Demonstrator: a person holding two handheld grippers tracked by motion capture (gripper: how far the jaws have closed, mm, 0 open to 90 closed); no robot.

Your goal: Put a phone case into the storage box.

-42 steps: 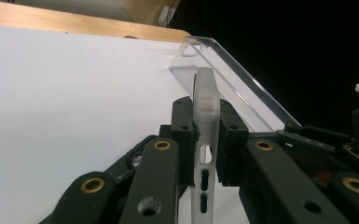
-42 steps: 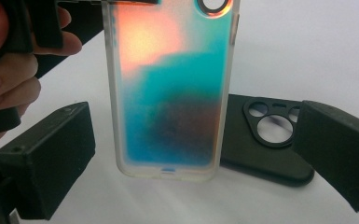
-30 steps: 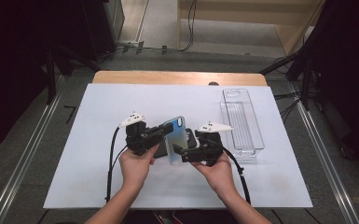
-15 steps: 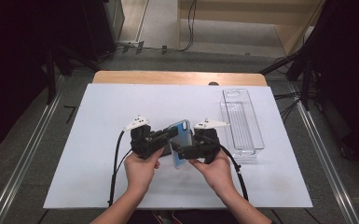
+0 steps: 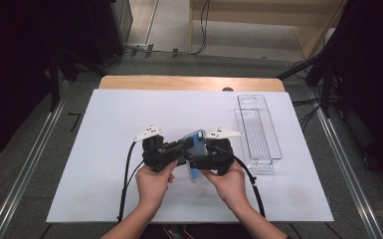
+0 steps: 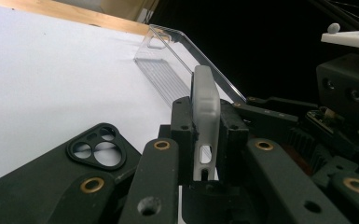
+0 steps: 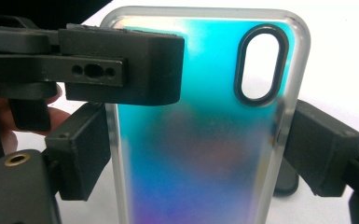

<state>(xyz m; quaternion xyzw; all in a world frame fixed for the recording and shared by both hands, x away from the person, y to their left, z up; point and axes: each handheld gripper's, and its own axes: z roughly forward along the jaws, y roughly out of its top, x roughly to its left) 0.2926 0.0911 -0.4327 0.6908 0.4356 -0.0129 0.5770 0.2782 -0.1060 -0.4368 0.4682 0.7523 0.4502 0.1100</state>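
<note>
A blue iridescent phone case (image 5: 197, 137) with a clear rim is held above the white table between both grippers. My left gripper (image 5: 188, 147) is shut on its thin edge, and the left gripper view shows the case (image 6: 205, 93) edge-on between the pads. My right gripper (image 7: 196, 149) spans the case (image 7: 200, 93) across its width. Its jaws have just been closing, and both pads now touch the long sides. A finger (image 7: 121, 65) of the left gripper covers the case's upper left corner in that view.
A clear plastic tray (image 5: 258, 130) lies lengthwise at the right of the white mat (image 5: 104, 124), beyond the grippers (image 6: 168, 60). A black phone case (image 6: 95, 151) with a triple camera cutout lies under the left gripper. A wooden table edge (image 5: 179, 82) runs along the back.
The two grippers have drawn closer together around the blue case. The case has shifted slightly toward the person and now points more straight along the table.
</note>
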